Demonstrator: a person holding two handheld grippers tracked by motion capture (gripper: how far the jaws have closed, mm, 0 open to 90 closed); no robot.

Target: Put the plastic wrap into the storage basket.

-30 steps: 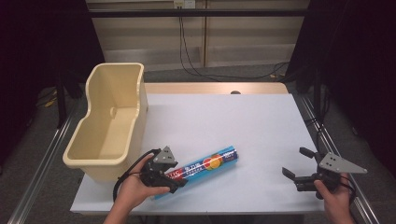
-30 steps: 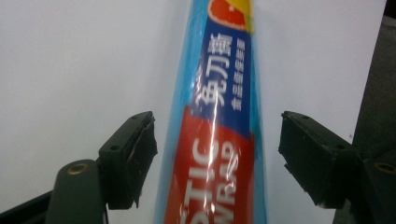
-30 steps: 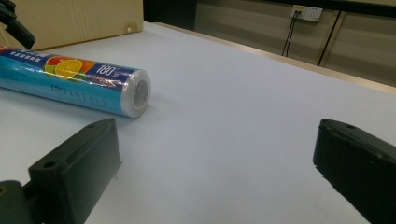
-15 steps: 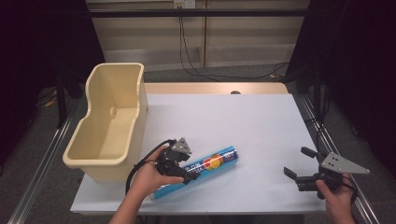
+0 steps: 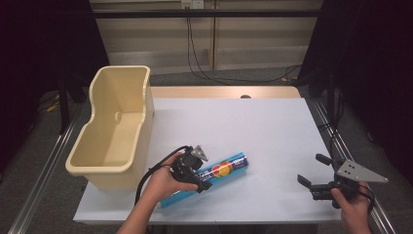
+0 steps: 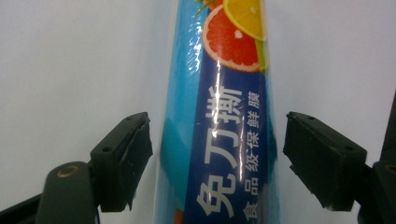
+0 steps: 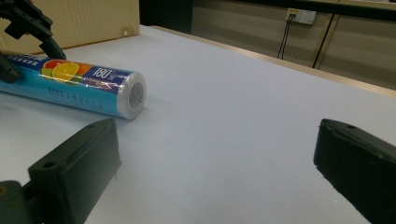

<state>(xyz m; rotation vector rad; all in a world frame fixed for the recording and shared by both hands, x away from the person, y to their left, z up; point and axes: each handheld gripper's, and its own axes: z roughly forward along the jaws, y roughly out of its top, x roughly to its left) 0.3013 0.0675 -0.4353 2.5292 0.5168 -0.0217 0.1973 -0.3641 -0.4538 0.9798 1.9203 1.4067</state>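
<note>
While left tool [image 6: 217,163] is straddling cling-film roll [image 5: 214,176] lying on bench [image 5: 272,131], jaws just opening, pads not touching; right tool [image 5: 311,170] spread. Roll likely light, stiff, slippery; gripping mid-length.

Blue citrus-printed roll [image 5: 214,175], cream bin [image 5: 114,131]

On the counter [image 5: 253,131] a roll of cling film [image 5: 214,176] lies slantwise near the front edge, left of centre. A tub [image 5: 114,129] stands at the counter's left edge, behind and left of the roll. The left gripper [image 5: 202,183] straddles the roll's middle, one of its fingers [image 6: 122,163] on each side, just clear of it. The right gripper [image 5: 311,176] sits at the front right corner, well apart from the roll.
</note>
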